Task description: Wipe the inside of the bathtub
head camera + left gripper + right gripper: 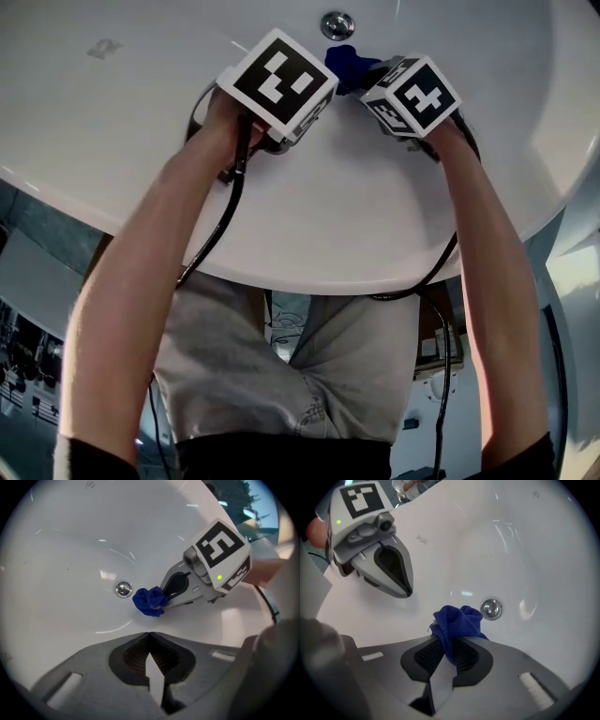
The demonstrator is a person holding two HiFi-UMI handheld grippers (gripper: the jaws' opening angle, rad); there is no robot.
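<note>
The white bathtub (131, 122) curves below me, with a chrome drain (337, 24) at its floor. My right gripper (449, 639) is shut on a crumpled blue cloth (457, 620), and the cloth rests against the tub surface just left of the drain (491, 609). In the head view the cloth (345, 63) peeks out between the two marker cubes. My left gripper (150, 634) is shut with nothing in it and hangs over the tub wall, close beside the right one. The left gripper view shows the cloth (150, 602) next to the drain (123, 589).
The tub rim (309, 277) runs across in front of the person's legs. Black cables (220, 225) trail from both grippers over the rim. A faint mark (105, 47) sits on the tub wall at the far left.
</note>
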